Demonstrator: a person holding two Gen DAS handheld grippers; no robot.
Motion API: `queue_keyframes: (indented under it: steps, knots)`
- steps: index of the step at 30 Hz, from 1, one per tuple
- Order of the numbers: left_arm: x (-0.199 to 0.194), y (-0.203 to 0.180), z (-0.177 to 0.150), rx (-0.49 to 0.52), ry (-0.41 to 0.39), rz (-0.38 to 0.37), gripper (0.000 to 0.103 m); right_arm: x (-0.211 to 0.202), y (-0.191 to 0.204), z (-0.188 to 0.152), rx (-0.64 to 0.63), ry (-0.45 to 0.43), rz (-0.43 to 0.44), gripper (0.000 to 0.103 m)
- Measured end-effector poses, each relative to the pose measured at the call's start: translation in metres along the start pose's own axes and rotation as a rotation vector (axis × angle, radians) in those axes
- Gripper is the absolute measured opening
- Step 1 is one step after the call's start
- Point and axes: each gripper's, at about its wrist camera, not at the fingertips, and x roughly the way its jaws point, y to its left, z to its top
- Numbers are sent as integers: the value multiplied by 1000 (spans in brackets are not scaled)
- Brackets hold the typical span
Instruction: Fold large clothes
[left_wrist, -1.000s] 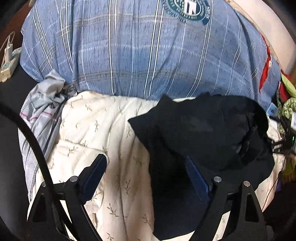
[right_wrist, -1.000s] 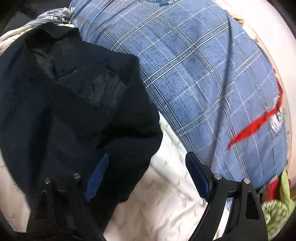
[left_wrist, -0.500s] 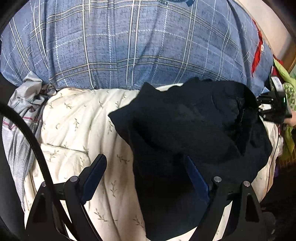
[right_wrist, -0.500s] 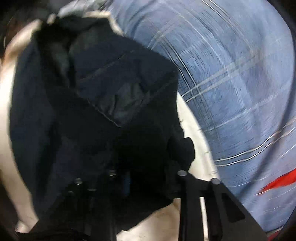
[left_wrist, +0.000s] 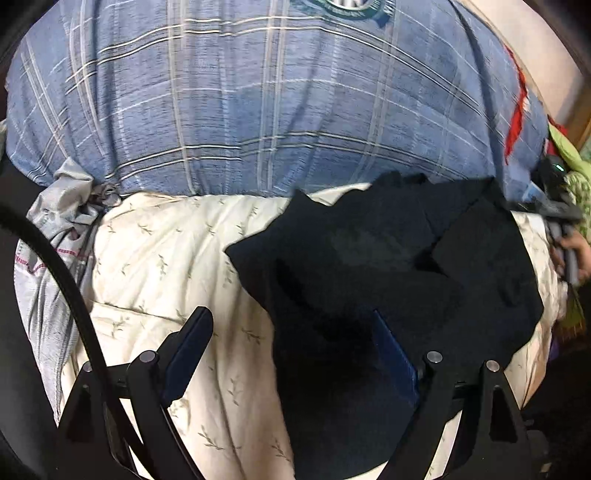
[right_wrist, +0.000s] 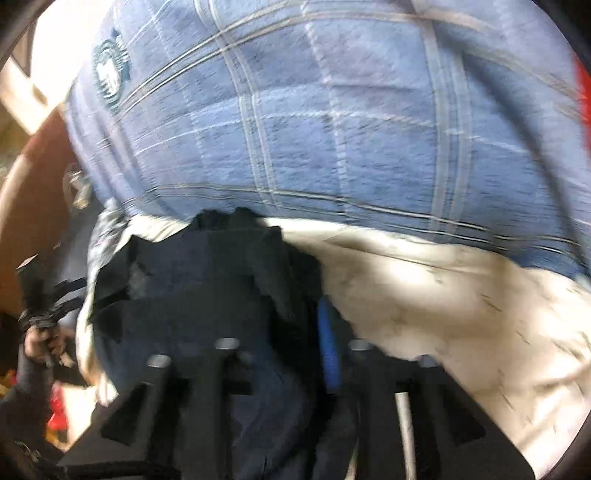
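left wrist view first: the left gripper (left_wrist: 291, 347) hangs over the bed with its jaws spread wide, nothing pinched. its left blue-padded finger sits over the cream quilt with a small leaf print (left_wrist: 162, 266), the right one over the dark navy, almost black garment (left_wrist: 369, 280). that garment lies crumpled across the lower right half of the frame, on top of the quilt, its upper edge reaching up to the big blue plaid cover with pale stripes (left_wrist: 258, 110) that fills the top. a round green and white emblem (left_wrist: 332, 5) peeks in at the very top edge. grey patterned cloth (left_wrist: 55, 229) is bunched at the left edge, and a black cable (left_wrist: 70, 280) curves across the lower left. at the far right edge, blurred, the right gripper (left_wrist: 554, 206) shows with a hand (left_wrist: 576, 258) on its handle.

over to the right wrist view, and it is smeared. the dark garment (right_wrist: 207, 302) is in the lower middle, with the right gripper (right_wrist: 273, 332) over it; its jaws are opening, cloth lying between the fingers, though whether the pads still touch it i cannot tell. plaid cover (right_wrist: 332, 129) above, quilt (right_wrist: 443, 295) at right, the other hand (right_wrist: 40, 343) at the left edge.
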Motion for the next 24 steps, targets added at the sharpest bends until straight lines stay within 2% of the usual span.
queue_keyframes:
  steps: [1,2,3,6,8,10,13,16,20,22,24]
  knots:
    - [-1,5,0,-18,-4,13,87,-3,11,-6,-14,9,6,74]
    - [-1,9,-1,-31,-6,24,87,-6,26,-9,-45,25,18,75]
    - [-2,13,-4,-40,-11,27,87,-8,58,-13,-120,60,35,75]
    - [-4,18,-18,-60,-16,-11,87,-1,118,-9,-231,124,84,77]
    - [-10,20,-29,-65,-27,-27,87,26,156,0,-184,225,167,77]
    - [-20,23,-41,-72,-43,-42,87,71,198,8,-165,352,255,77]
    - [-37,32,-56,-79,-59,-52,87,125,241,15,-165,443,267,77]
    - [-51,39,-63,-55,-82,-25,87,160,260,20,-157,535,266,77]
    - [-59,51,-65,-67,-102,-31,87,173,276,18,-160,577,301,77]
    - [-56,53,-65,-81,-93,-44,87,172,286,25,-272,530,215,75]
    - [-56,51,-66,-74,-94,-53,87,170,282,39,-296,467,135,75]
